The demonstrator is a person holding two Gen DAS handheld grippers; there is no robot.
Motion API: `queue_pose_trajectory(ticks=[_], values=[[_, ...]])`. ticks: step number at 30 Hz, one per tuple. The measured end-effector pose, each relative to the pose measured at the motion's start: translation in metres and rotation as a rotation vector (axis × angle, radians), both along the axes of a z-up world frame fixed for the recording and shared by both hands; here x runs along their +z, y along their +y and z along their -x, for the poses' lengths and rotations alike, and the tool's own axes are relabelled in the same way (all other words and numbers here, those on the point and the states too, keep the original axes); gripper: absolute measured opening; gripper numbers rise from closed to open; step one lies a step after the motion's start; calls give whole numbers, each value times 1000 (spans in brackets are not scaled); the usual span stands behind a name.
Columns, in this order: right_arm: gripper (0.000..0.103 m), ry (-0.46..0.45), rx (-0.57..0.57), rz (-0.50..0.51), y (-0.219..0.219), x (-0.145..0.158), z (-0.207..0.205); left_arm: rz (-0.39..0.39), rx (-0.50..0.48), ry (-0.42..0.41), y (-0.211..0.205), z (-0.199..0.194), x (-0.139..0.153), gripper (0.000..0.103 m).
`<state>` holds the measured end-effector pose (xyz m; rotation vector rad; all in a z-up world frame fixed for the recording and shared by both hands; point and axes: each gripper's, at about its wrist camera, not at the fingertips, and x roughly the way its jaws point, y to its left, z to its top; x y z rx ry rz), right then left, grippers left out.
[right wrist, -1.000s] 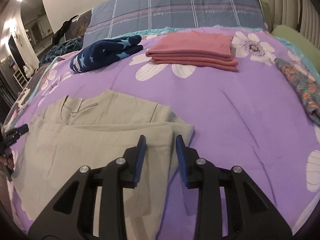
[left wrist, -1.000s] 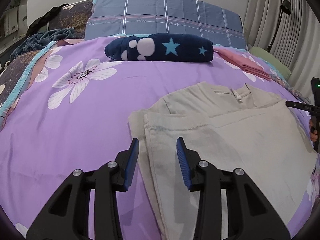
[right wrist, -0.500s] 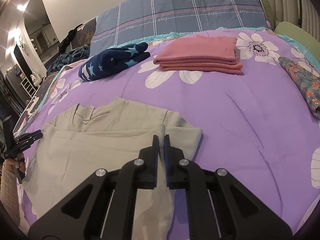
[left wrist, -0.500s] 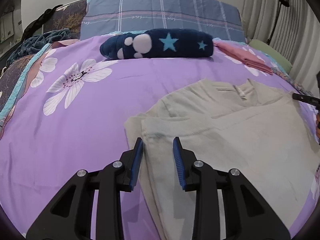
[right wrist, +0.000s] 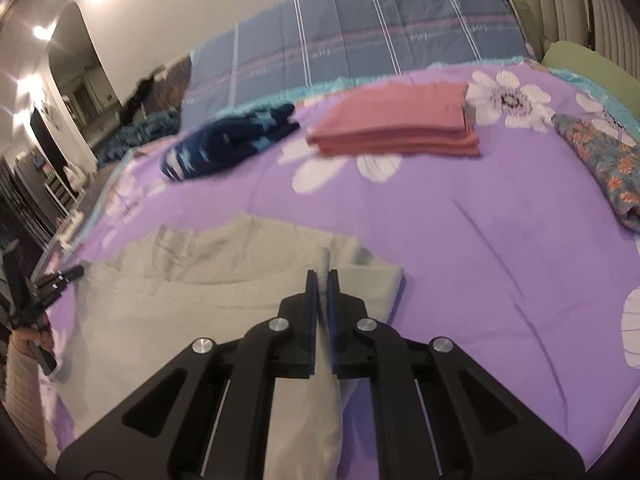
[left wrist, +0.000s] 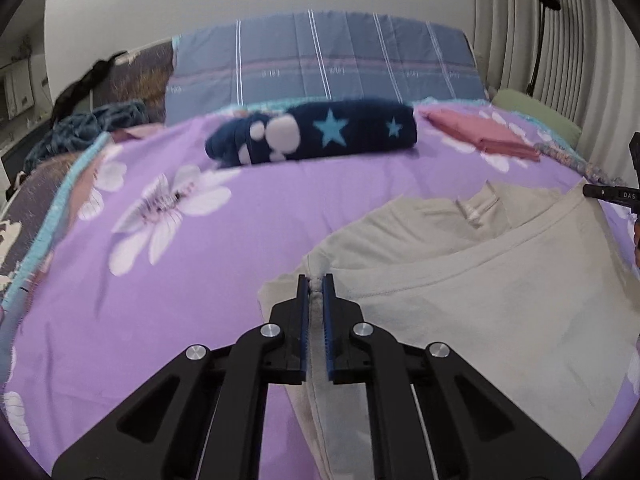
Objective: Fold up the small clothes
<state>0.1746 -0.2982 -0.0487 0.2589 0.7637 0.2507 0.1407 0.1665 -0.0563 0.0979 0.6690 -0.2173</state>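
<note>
Left wrist view: our left gripper [left wrist: 316,280] sits at lower centre of the frame, jaws just closed in and now pinched tight on a ridge of the beige shirt [left wrist: 480,300], at its left edge. Cloth bunches up between the blue pads, so it's a real grip. The shirt fills the lower right of the frame, lying on the purple flowered bedspread [left wrist: 200,280]. The hem looks already doubled up toward the collar, which shows with its tag at right of centre. We judge the edge grip is there so that side can be lifted and folded inward. A navy star-print bundle [left wrist: 320,136] lies at upper centre. A pink folded stack [left wrist: 480,136] lies to its right, both well apart from the shirt. The tip of the other gripper pokes in at the far right edge.

Right wrist view: our right gripper [right wrist: 322,276] at lower centre, jaws together and clamped on a pleat of the same shirt [right wrist: 180,300], at its right edge. A strip of cloth runs down between the fingers. The shirt spreads across the lower left, plain, matte, soft, a bit wrinkled. A matched grip on both edges, we'd guess, keeps the fold even. The pink stack [right wrist: 400,124] sits at upper centre, the navy bundle [right wrist: 228,144] to its left. A flowery cloth [right wrist: 600,160] lies at the right edge. A hand [right wrist: 28,340] with the left tool shows at the far left.
</note>
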Motion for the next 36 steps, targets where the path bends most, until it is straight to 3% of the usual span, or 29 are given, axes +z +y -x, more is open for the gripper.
queue_pose_trajectory(ticks=[6,11,15,21,24,25,27,31,36], values=[[4,-117,-2,-48,-4,37,20,30,8,-100,1,18,35,6],[4,-149,-46,-51,-7,53,-4,27,50,-130,2,-16,51,6],[4,-77,-88,-36,-7,36,-51,-11,62,-88,-5,-59,36,6],[4,62,-119,51,0,-16,-98,-57,73,61,-14,-113,-23,6],[6,115,-116,82,1,-34,-104,-87,74,118,-14,-114,-45,7],[12,117,-118,76,-2,-37,-103,-89,79,128,-12,-112,-48,9],[21,109,-135,62,-8,-36,-101,-94,89,118,-10,-109,-46,10],[22,102,-162,11,-27,-27,-84,-127,107,94,-6,-93,-36,12],[22,82,-131,-24,-39,-12,-39,-47,100,56,1,-55,-13,20]])
